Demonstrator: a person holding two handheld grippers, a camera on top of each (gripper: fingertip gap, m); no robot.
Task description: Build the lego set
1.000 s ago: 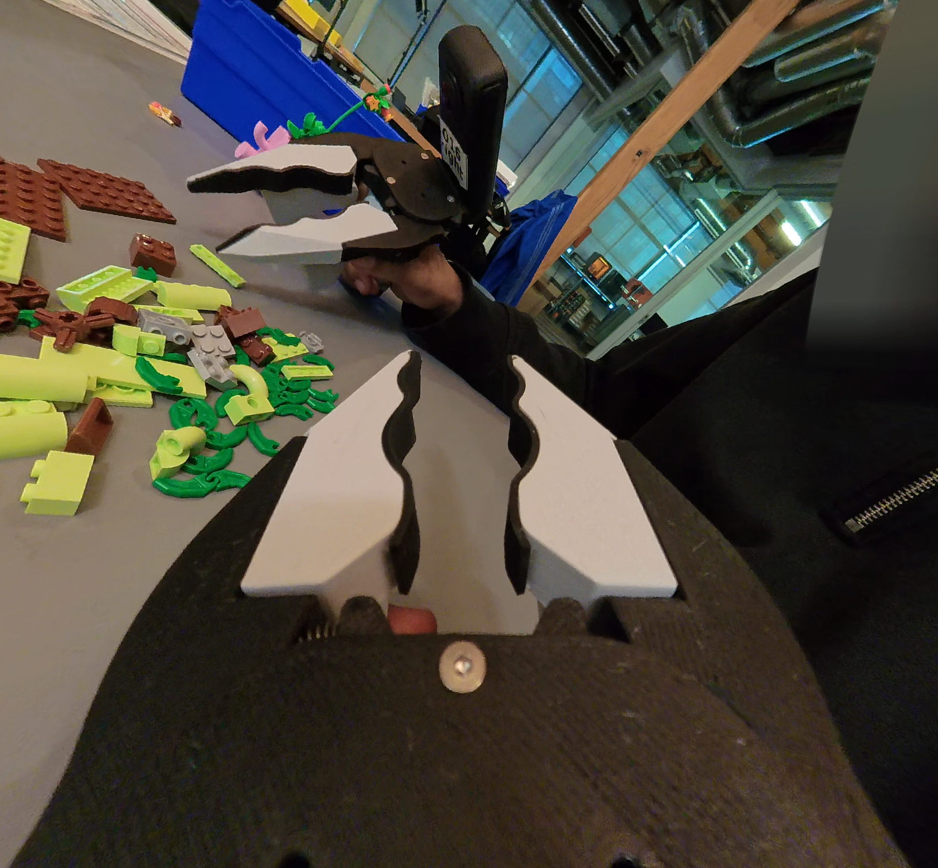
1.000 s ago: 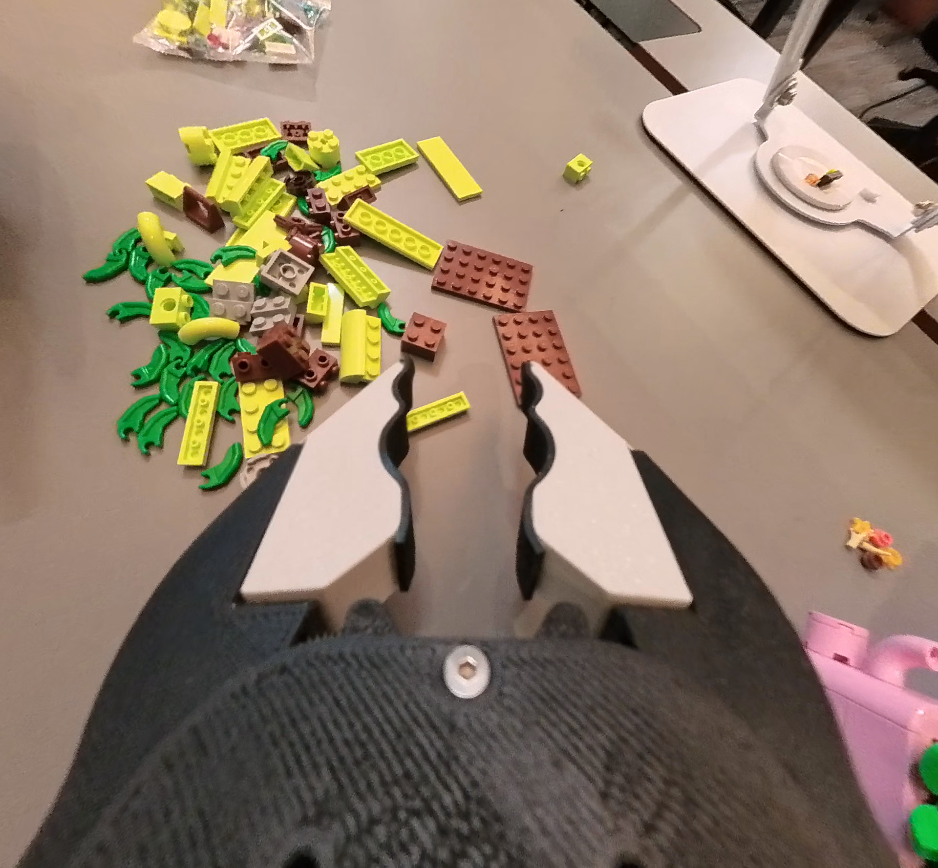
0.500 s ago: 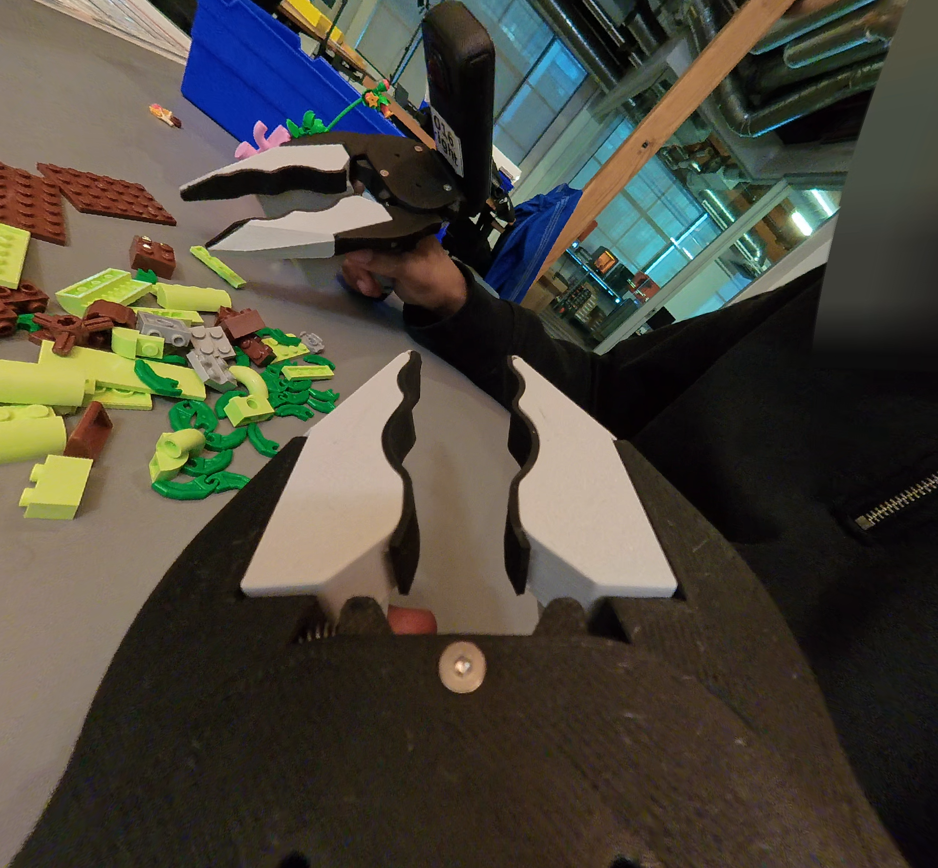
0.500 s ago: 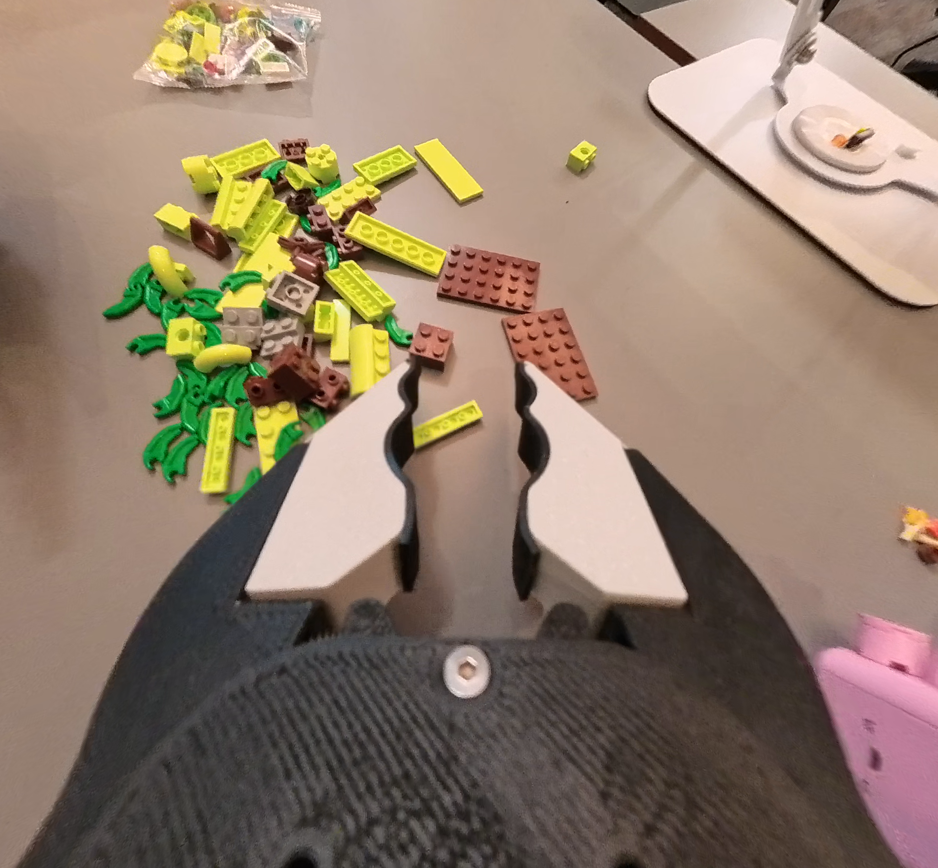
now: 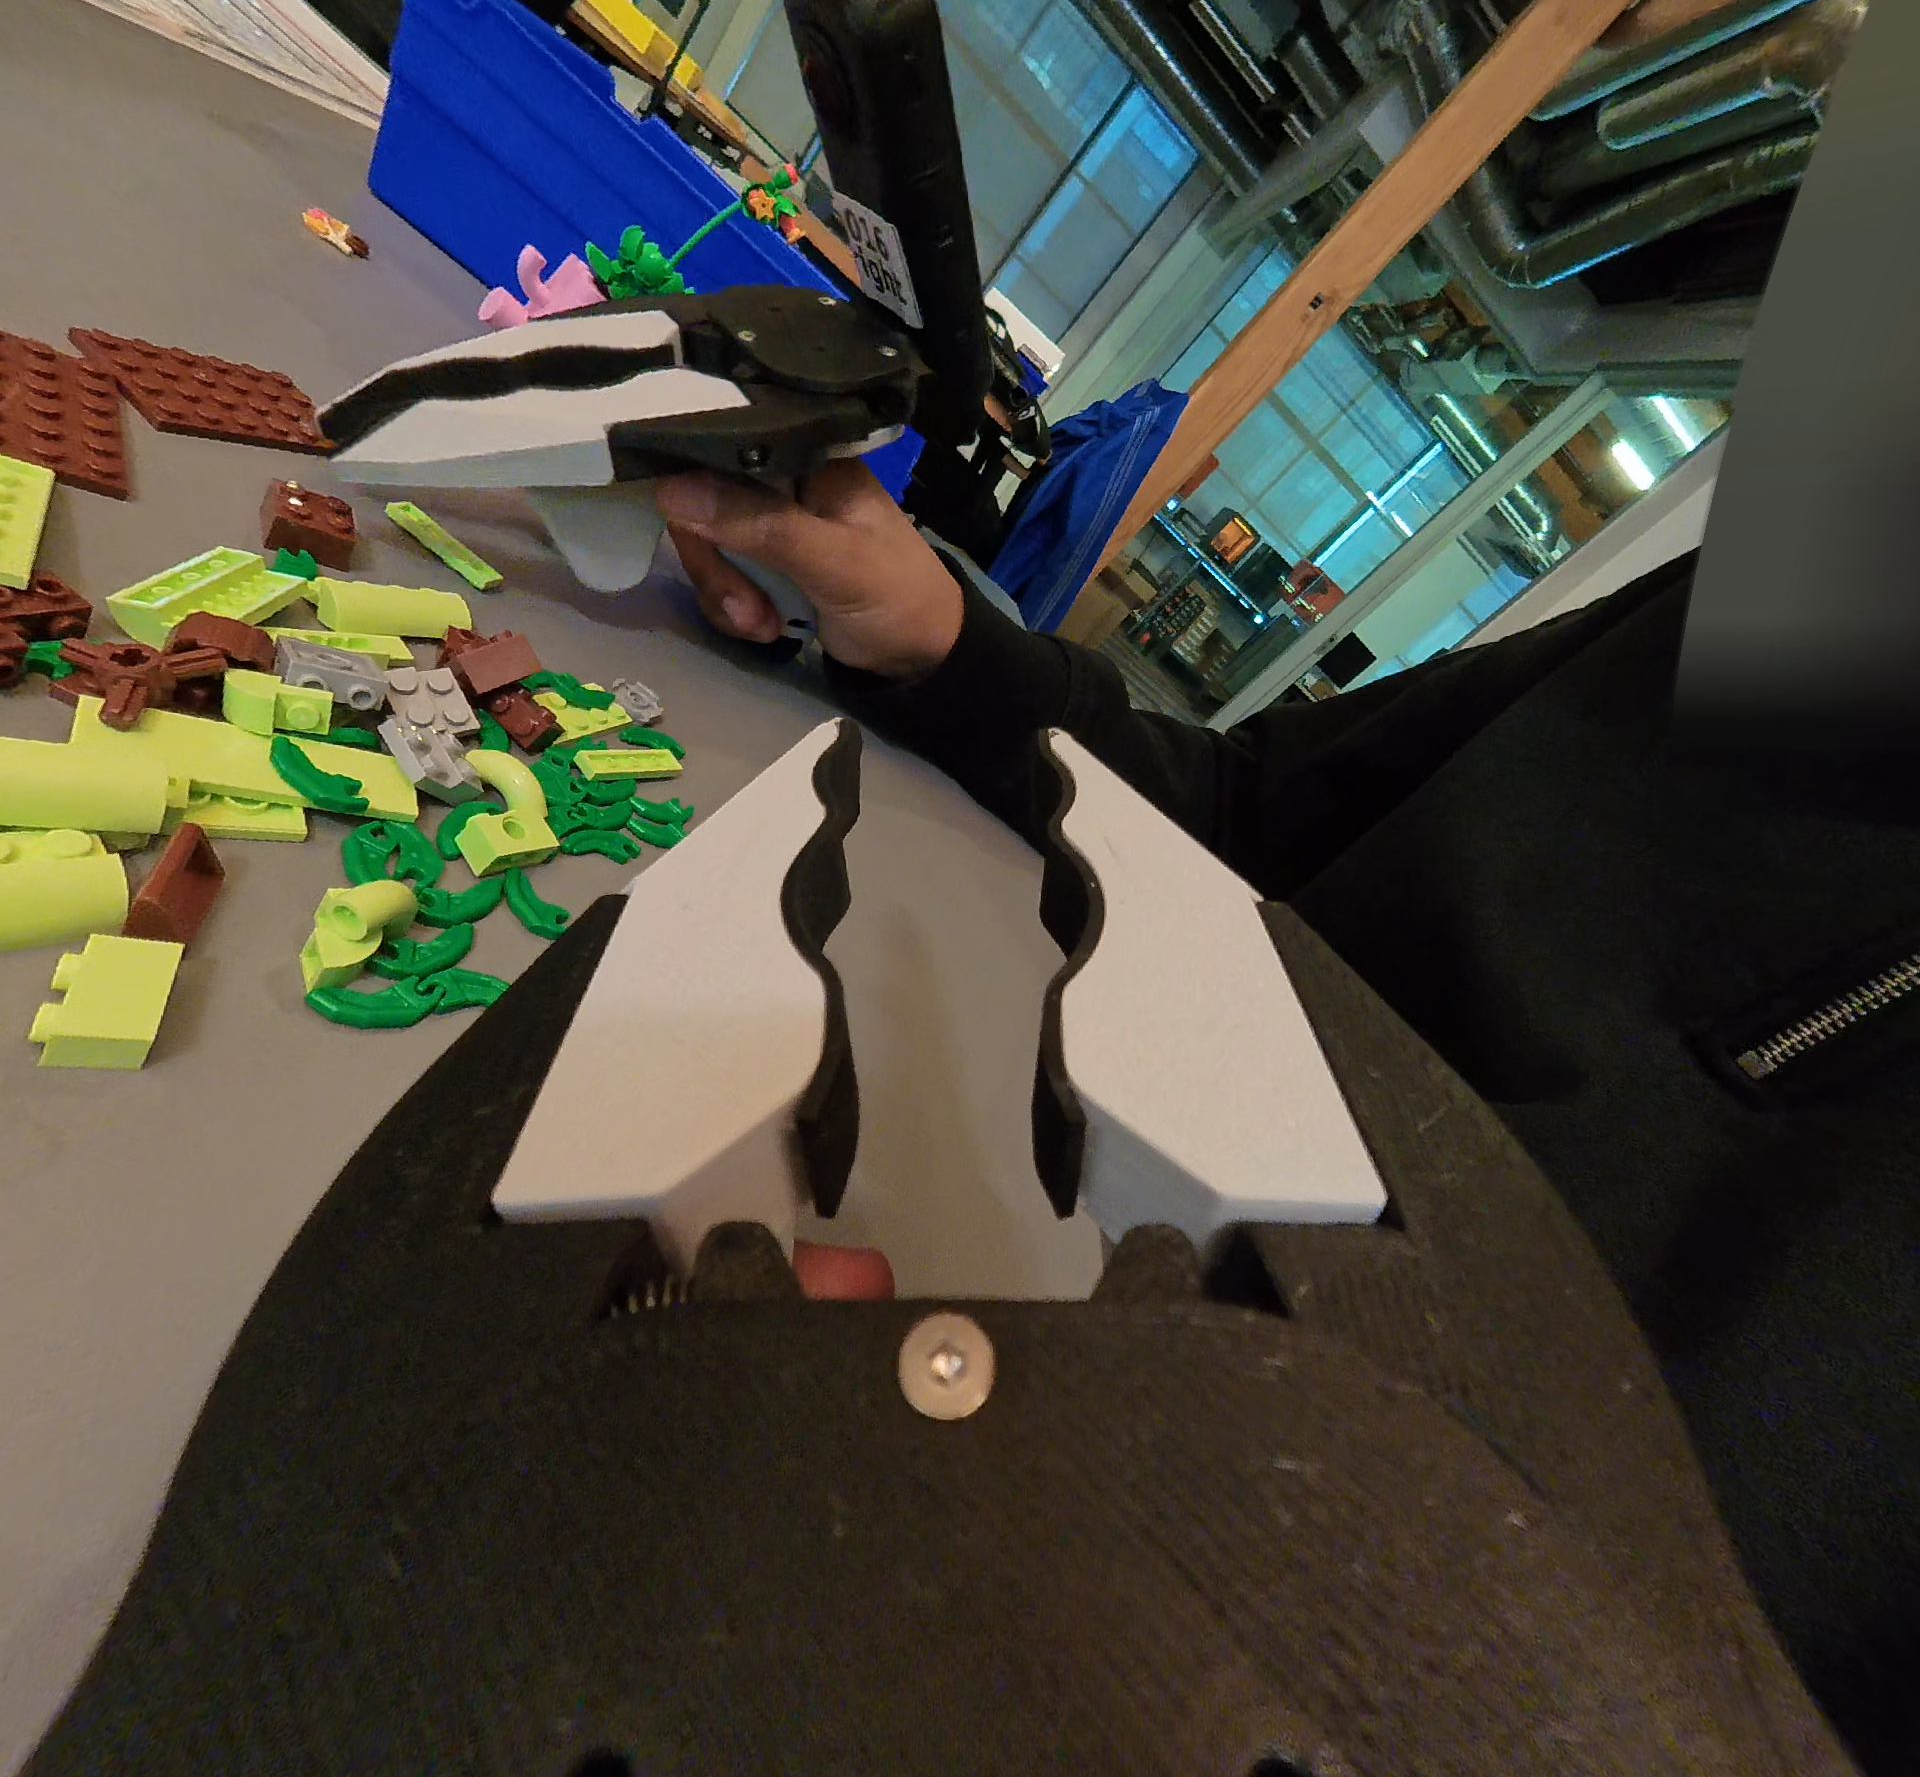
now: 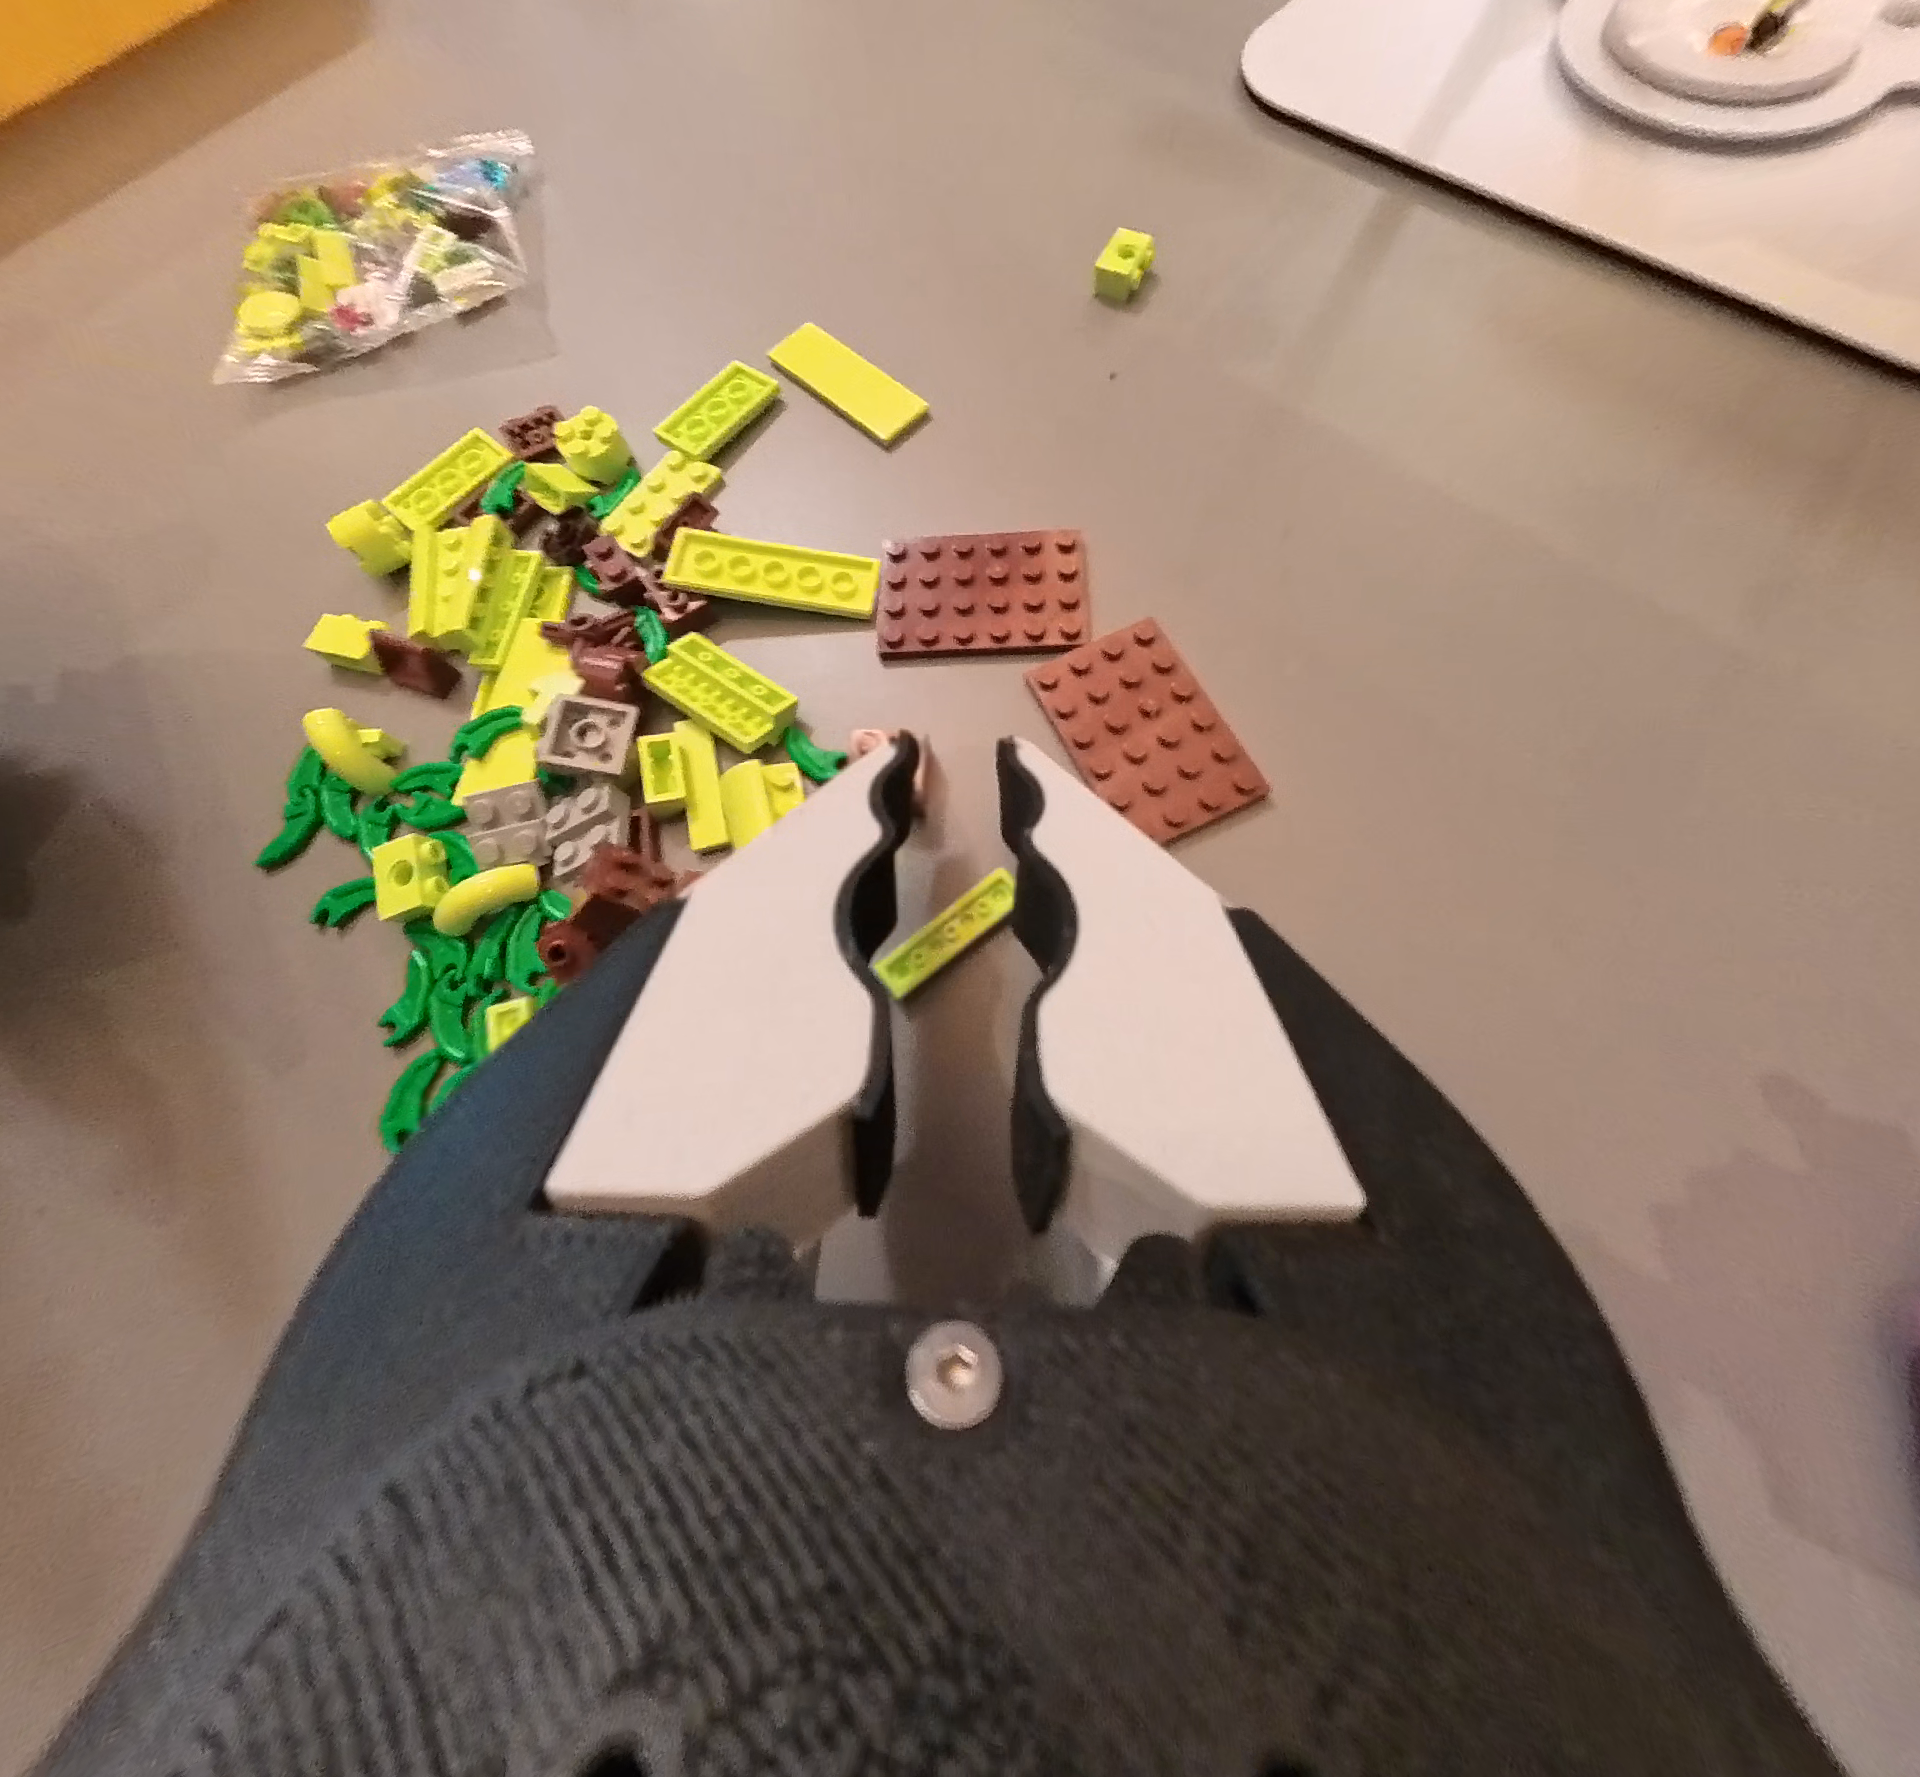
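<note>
Right gripper [image 6: 951, 761], jaws parted and empty, hung over lime strip [image 6: 943, 933], brick pile [image 6: 540, 688] just left.

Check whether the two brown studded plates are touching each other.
Apart. The right wrist view shows a thin strip of grey table between the far brown plate and the near brown plate.

Grey table [image 6: 1351, 501]: loose lego pile [image 6: 540, 688], two brown plates [image 6: 982, 589] beside it, sealed parts bag [image 6: 374, 257] farther off, white board [image 6: 1558, 169] near far edge.
</note>
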